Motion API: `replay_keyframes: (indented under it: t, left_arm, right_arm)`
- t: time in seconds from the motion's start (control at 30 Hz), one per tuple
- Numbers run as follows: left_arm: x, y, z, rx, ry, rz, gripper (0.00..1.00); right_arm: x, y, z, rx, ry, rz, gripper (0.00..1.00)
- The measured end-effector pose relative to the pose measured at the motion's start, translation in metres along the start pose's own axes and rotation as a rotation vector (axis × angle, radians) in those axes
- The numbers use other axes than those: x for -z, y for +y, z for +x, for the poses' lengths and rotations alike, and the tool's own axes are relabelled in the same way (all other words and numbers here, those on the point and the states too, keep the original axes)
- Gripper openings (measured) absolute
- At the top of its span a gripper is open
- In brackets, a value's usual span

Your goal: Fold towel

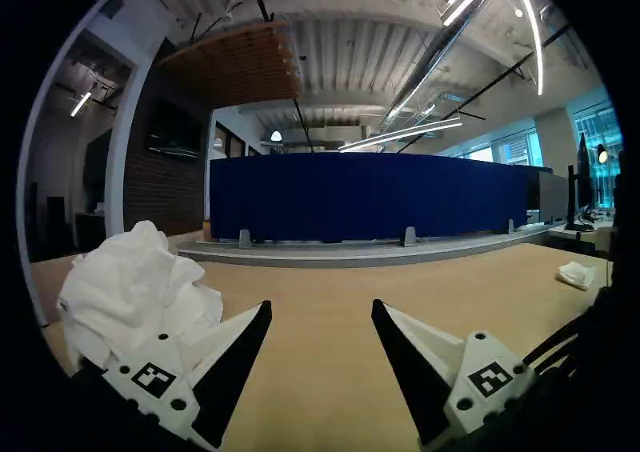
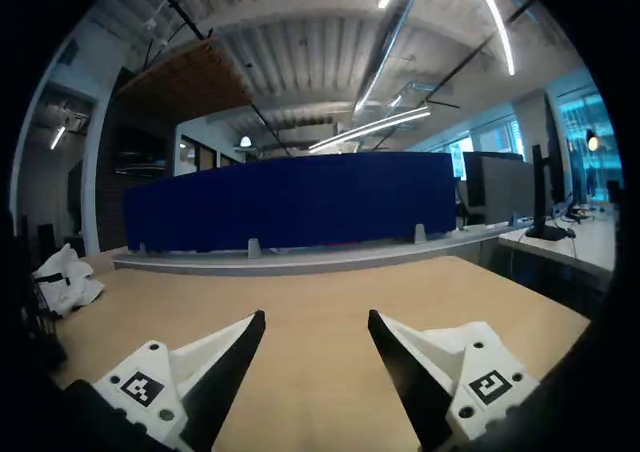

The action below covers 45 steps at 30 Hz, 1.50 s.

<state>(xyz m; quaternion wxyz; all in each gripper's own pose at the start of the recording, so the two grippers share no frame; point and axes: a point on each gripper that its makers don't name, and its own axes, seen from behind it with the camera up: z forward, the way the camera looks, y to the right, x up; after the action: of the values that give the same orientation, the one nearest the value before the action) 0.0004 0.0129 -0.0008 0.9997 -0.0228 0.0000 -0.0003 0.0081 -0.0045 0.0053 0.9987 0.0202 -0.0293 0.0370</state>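
left gripper (image 1: 321,304): fingers spread, empty, nearer one
towel (image 1: 136,292): crumpled on table (image 1: 336,284), just beside its left finger, no clear long axis
right gripper (image 2: 316,314): fingers spread, empty; towel well off left

Both views are moderately lit with a cool, bluish cast. Light comes from long strip lamps (image 1: 400,134) overhead, which burn out to pure white, and from windows (image 1: 602,132) at the right that glow cyan. The bench (image 1: 320,356) carries a soft, even sheen with hardly any shadow. The towel (image 1: 136,292) is bright, its folds shaded grey. The left wall (image 1: 160,180) sinks into darkness. The fingers (image 1: 240,356) are in sharp focus. Fisheye bending curves the divider (image 1: 360,196) and the ceiling (image 1: 360,52) ribs towards the edges.
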Motion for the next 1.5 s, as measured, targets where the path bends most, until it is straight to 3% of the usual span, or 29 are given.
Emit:
replay_keyframes:
  t: [0.4,0.87,1.5]
  left_arm:
    - [0.000,0.000,0.000,0.000,0.000,0.000,0.93]
    - [0.000,0.000,0.000,0.000,0.000,0.000,0.93]
    - [-0.001,0.000,0.001,0.000,0.000,0.000,0.93]
  right_arm:
    - [-0.003,0.005,-0.009,0.002,0.016,-0.008,1.00]
    - [-0.001,0.000,-0.013,0.074,0.030,-0.024,1.00]
    - [0.000,0.001,-0.009,0.075,0.058,-0.035,1.00]
